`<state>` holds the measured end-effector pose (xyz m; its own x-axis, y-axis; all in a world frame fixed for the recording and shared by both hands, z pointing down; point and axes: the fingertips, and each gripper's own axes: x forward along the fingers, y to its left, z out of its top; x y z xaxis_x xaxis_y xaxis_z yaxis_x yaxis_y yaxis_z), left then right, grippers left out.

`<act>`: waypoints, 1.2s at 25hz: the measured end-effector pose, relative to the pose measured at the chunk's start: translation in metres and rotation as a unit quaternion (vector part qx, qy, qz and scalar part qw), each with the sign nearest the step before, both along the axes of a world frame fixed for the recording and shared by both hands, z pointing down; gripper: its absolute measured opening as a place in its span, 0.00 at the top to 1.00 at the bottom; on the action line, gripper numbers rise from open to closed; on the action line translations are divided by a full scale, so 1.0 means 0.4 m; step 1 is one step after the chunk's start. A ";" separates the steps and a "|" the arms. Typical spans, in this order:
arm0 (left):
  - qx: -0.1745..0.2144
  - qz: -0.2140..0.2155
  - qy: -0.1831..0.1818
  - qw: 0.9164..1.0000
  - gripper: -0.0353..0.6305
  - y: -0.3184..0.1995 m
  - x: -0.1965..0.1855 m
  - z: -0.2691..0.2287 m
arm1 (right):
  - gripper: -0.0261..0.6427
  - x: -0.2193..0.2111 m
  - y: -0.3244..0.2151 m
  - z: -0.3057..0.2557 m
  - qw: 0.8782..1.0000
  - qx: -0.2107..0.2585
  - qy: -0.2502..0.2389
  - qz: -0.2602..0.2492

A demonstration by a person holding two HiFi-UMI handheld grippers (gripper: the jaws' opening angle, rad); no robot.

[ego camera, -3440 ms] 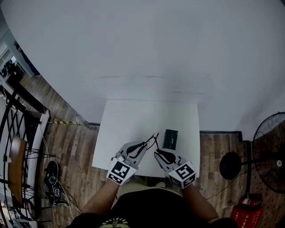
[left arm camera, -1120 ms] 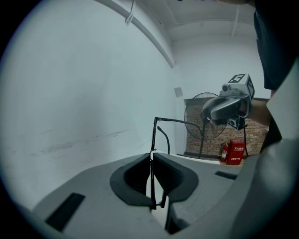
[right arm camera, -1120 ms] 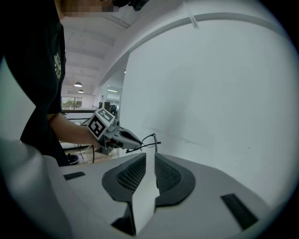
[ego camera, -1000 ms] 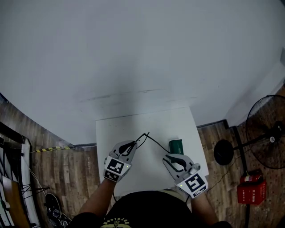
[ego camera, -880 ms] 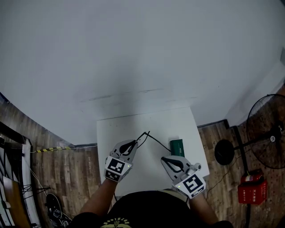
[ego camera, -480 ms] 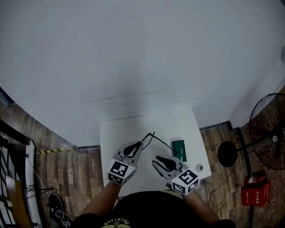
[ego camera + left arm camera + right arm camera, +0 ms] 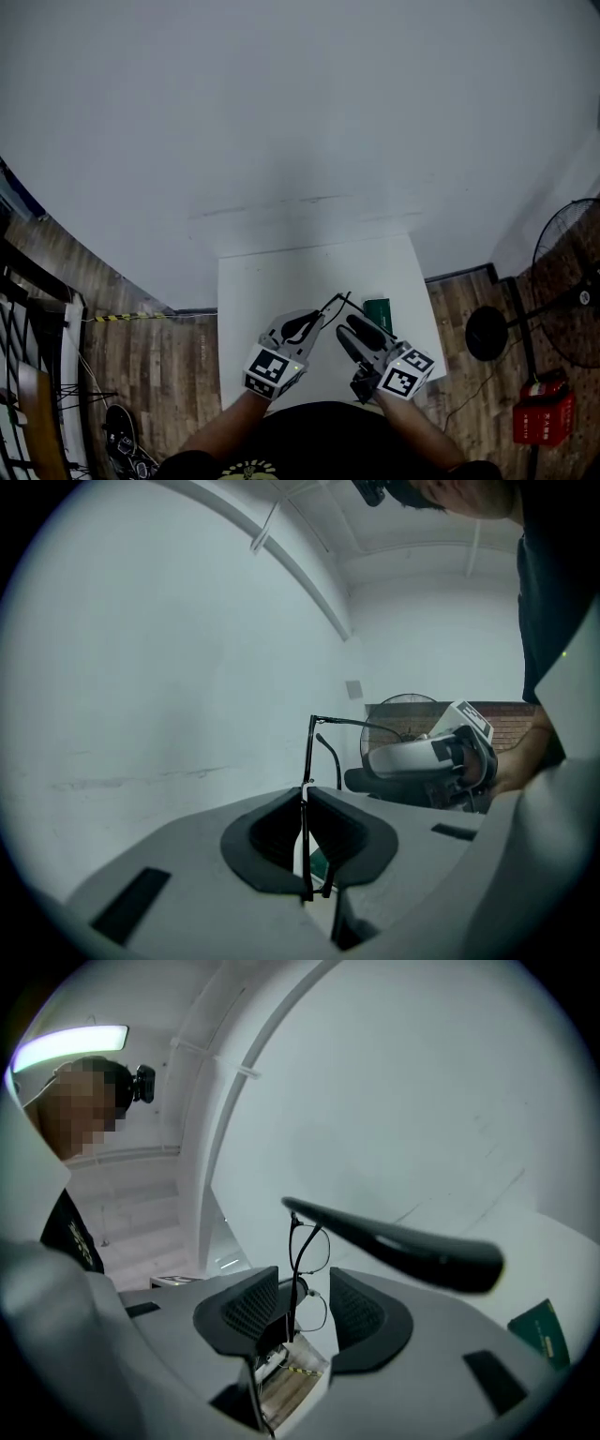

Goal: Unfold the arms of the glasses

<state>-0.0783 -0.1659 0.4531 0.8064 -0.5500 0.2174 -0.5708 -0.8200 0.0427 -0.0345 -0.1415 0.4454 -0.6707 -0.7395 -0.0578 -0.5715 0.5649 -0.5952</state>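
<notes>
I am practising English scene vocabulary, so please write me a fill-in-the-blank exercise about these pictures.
1. The left tool is shut on the thin black ___.
2. A green case lies on the white ___.
3. The jaws of the right tool stand ___, pressing nothing.
Missing words: glasses; table; open.
The right tool's jaws have just been opening, with the glasses between them.

This is a bare, plain workroom, more a test space than anyone's home. A small white table stands against a blank white wall on a wood-plank floor. A pedestal fan stands to the right, with a red container near it. A yellow-and-black striped strip lies by the wall, and black metal framework fills the left. A strip light glows overhead, and there is a brick wall behind the fan.
</notes>
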 end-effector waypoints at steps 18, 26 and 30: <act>-0.005 -0.029 -0.018 0.999 0.91 0.066 0.128 0.024 | 0.89 0.094 0.013 0.004 1.000 -0.007 -0.011 -0.024; -0.022 -0.065 -0.022 0.997 0.91 0.043 0.119 0.052 | 0.92 0.099 0.013 0.031 0.999 -0.022 -0.009 -0.045; -0.030 -0.082 -0.017 0.996 0.91 0.020 0.102 0.058 | 0.92 0.095 0.009 0.042 0.998 -0.027 -0.005 -0.054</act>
<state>-0.0373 -0.1580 0.4765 0.6982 -0.6590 0.2799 -0.6991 -0.7118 0.0681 0.0034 -0.1378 0.4620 -0.7467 -0.6647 -0.0266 -0.5025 0.5897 -0.6322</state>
